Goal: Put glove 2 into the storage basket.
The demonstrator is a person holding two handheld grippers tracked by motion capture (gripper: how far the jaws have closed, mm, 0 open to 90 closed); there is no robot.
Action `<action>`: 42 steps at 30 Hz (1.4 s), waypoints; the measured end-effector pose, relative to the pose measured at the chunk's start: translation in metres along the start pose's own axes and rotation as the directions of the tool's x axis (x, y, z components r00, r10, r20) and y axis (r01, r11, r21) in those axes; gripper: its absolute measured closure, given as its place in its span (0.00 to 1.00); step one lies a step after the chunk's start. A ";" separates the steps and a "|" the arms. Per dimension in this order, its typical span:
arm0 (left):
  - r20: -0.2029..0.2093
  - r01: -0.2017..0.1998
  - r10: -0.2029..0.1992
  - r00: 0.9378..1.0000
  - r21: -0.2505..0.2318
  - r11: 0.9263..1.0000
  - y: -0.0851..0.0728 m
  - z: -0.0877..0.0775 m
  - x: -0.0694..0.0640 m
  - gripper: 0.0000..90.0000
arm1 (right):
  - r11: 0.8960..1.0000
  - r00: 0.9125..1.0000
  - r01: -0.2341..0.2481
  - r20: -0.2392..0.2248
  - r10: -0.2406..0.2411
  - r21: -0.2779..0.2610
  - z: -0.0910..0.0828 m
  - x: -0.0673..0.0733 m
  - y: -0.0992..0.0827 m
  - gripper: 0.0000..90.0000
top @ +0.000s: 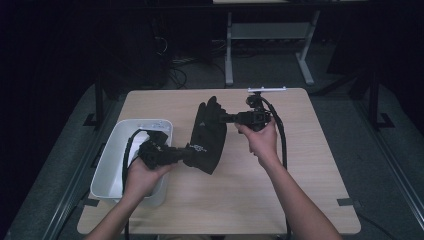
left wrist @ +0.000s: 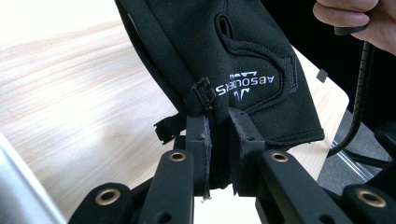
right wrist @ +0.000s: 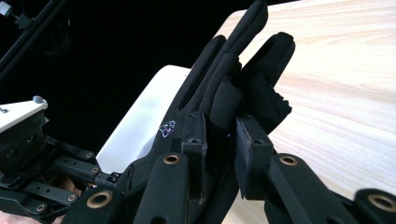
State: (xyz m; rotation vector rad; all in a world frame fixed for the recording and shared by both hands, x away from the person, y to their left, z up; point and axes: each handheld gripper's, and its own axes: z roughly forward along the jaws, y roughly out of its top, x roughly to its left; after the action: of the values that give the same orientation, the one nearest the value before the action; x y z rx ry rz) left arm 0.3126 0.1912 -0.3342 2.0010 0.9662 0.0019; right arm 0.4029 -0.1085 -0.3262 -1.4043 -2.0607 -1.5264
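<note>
A black glove [top: 209,132] with white lettering hangs stretched between both grippers above the wooden table [top: 300,170]. My left gripper [top: 188,153] is shut on the glove's cuff edge. In the left gripper view the jaws pinch the cuff [left wrist: 218,128] next to a small clip, below the printed logo on the glove [left wrist: 243,56]. My right gripper [top: 224,119] is shut on the finger end. In the right gripper view its jaws clamp the glove's fingers [right wrist: 219,135], whose tips [right wrist: 252,51] stick up past them.
A white plastic bin [top: 112,150] stands at the table's left edge, under my left hand; its wall [right wrist: 144,116] also lies behind the glove in the right gripper view. Table legs and cables fill the dark floor beyond the far edge.
</note>
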 end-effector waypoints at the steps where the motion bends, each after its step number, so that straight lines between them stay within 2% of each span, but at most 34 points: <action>1: 0.000 0.004 -0.004 1.000 -0.001 1.000 0.000 -0.001 0.000 0.89 | 1.000 1.000 0.002 -0.002 -0.002 0.000 0.002 0.001 0.001 0.84; 8: -0.015 0.005 -0.005 1.000 -0.013 1.000 -0.003 -0.013 0.006 0.89 | 1.000 1.000 0.013 -0.019 -0.012 0.006 0.014 0.012 0.007 0.84; 29: -0.042 0.027 -0.028 0.999 -0.044 0.999 -0.010 -0.039 0.018 0.89 | 0.999 0.998 0.040 -0.043 -0.039 0.027 0.039 0.029 0.018 0.84; 42: -0.064 0.041 -0.044 0.997 -0.043 0.998 -0.018 -0.053 0.026 0.89 | 0.997 0.997 0.055 -0.060 -0.052 0.051 0.062 0.039 0.023 0.84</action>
State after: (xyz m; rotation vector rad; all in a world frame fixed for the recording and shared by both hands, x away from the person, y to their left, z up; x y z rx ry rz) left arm 0.3010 0.2510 -0.3242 1.9524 1.0418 0.0639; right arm 0.4215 -0.0353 -0.3138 -1.2804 -2.1035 -1.5041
